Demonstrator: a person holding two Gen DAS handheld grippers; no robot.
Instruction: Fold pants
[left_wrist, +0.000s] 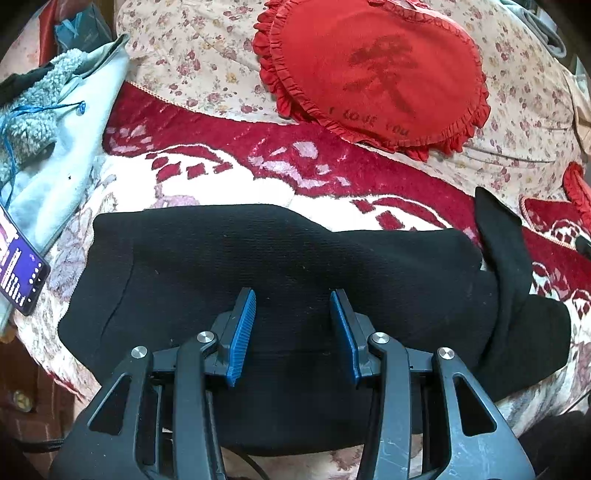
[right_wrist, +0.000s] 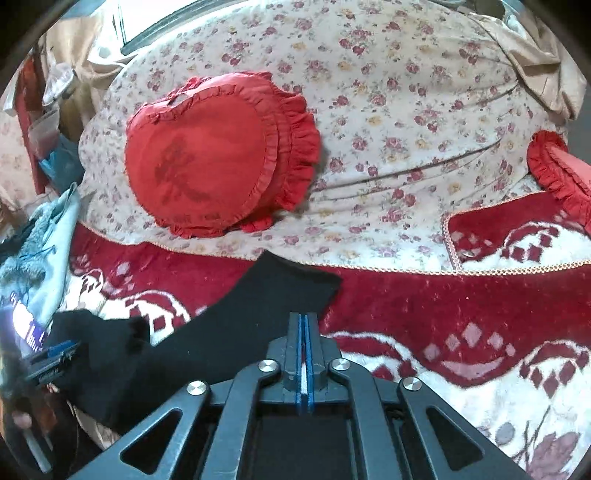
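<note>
The black pants (left_wrist: 280, 266) lie folded in a wide band across the red and white blanket (left_wrist: 280, 173). My left gripper (left_wrist: 293, 299) is open and hovers over the pants' near middle, its blue pads apart. In the right wrist view, my right gripper (right_wrist: 304, 317) is shut on the black pants (right_wrist: 258, 306) and holds one end lifted, the cloth flaring up beyond the fingertips. That raised end also shows in the left wrist view (left_wrist: 498, 236) at the right. The left gripper (right_wrist: 55, 356) shows at the far left of the right wrist view.
A red heart-shaped ruffled cushion (left_wrist: 373, 70) lies on the floral quilt (left_wrist: 192, 62) behind the pants. A pale blue fleece-lined garment (left_wrist: 55, 147) and a lit phone (left_wrist: 18, 273) lie at the left. A second red ruffled cushion (right_wrist: 557, 173) is at the right.
</note>
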